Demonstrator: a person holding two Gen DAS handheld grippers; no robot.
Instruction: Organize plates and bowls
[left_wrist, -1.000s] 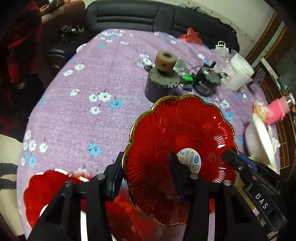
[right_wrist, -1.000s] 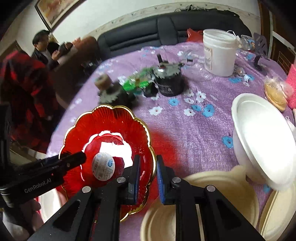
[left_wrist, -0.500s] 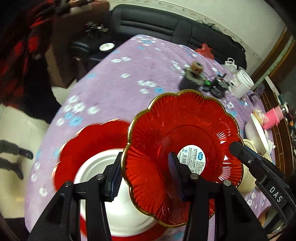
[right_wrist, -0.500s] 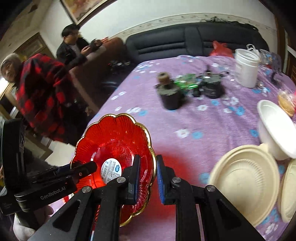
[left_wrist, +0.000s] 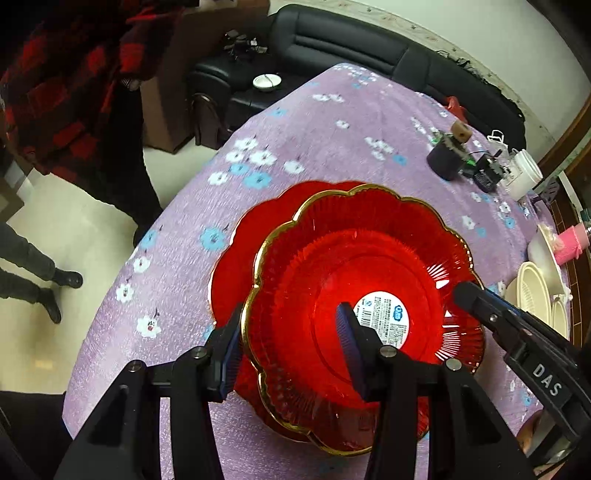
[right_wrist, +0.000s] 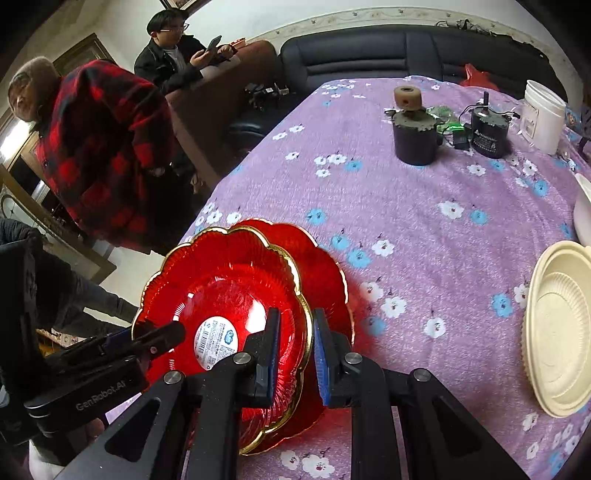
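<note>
Red scalloped plate (left_wrist: 332, 280), rims pinched by left claw (left_wrist: 291, 347) and right claw (right_wrist: 295, 354), overlaps another red plate (left_wrist: 243, 258) near the table edge (left_wrist: 122, 295).

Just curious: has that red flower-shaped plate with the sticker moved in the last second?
Yes. The stickered red plate moved away from the dark pot, toward the table's near edge, now over another red plate.
</note>
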